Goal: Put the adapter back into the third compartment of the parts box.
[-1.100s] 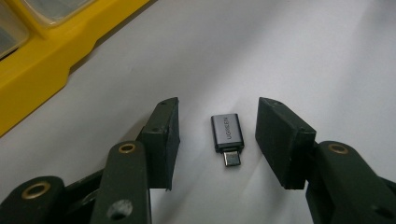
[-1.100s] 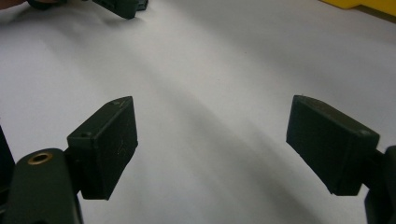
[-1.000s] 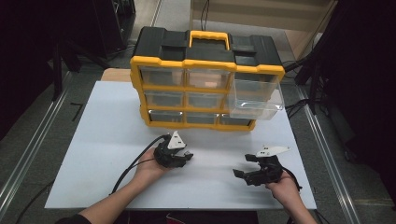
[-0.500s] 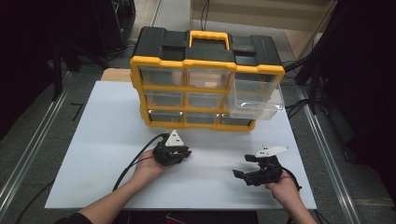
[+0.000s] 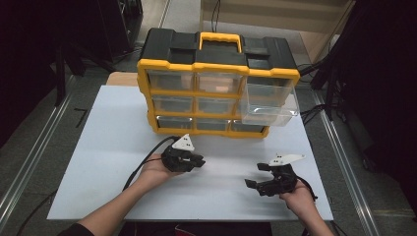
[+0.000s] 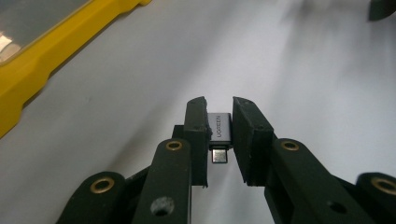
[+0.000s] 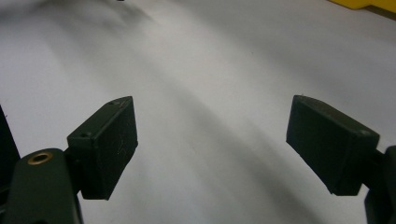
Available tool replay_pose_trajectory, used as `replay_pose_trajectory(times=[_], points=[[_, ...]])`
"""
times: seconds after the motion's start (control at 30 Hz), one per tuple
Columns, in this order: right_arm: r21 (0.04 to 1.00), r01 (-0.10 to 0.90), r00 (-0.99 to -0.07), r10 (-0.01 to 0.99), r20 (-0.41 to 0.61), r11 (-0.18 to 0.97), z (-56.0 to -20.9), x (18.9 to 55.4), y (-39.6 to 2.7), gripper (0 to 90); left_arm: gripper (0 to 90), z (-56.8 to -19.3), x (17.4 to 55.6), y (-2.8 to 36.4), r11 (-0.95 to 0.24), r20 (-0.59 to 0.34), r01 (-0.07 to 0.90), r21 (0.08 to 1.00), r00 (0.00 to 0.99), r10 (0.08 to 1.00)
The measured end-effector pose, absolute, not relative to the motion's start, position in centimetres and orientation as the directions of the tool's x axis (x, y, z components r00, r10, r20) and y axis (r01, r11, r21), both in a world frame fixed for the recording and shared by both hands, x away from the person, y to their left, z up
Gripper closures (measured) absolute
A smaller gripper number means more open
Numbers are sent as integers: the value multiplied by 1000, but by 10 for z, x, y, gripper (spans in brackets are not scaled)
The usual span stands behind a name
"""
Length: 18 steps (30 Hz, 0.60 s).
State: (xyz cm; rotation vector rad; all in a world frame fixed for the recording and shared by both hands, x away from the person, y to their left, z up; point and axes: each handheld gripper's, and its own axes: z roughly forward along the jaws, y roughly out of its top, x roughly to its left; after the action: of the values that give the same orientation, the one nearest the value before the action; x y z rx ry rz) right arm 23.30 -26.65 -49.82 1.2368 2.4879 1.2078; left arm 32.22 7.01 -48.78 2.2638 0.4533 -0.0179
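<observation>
A small silver USB adapter (image 6: 221,127) with printed lettering sits clamped between the black pads of my left gripper (image 6: 218,112), just above the white table. In the high view the left gripper (image 5: 198,162) lies in front of the yellow-and-black drawer organizer (image 5: 216,88), jaws pointing right. My right gripper (image 5: 254,175) rests at the front right of the table, open, and its pads (image 7: 107,144) stand wide apart with bare table between them. One clear drawer (image 5: 270,101) at the organizer's upper right is pulled out.
The white table top (image 5: 108,147) ends at metal rails on both sides. The organizer's yellow base edge (image 6: 42,60) runs close by, to the left of the left gripper. A black cable (image 5: 142,164) trails from the left gripper toward the front.
The left gripper's jaws look drawn closer together than a second ago. Both hands stay about where they were.
</observation>
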Motion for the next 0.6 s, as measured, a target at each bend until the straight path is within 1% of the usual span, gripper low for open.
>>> replay_pose_trajectory(times=[0.03, 0.13, 0.27, 0.4, 0.6], points=[[698, 624, -661, 713, 233, 351, -498, 233, -267, 147, 777, -488, 322, 70, -608, -158, 328, 723, 935, 316], [700, 623, -662, 712, 233, 350, -498, 233, -266, 147, 778, -485, 324, 69, -626, -156, 292, 723, 952, 264], [700, 622, -663, 711, 234, 350, -498, 233, -266, 147, 777, -480, 326, 68, -619, -171, 281, 733, 958, 232], [702, 622, -661, 713, 233, 348, -498, 233, -267, 147, 777, -474, 332, 62, -624, -192, 263, 736, 965, 181], [704, 621, -661, 713, 233, 345, -498, 233, -267, 147, 777, -468, 336, 59, -620, -196, 256, 742, 967, 165]])
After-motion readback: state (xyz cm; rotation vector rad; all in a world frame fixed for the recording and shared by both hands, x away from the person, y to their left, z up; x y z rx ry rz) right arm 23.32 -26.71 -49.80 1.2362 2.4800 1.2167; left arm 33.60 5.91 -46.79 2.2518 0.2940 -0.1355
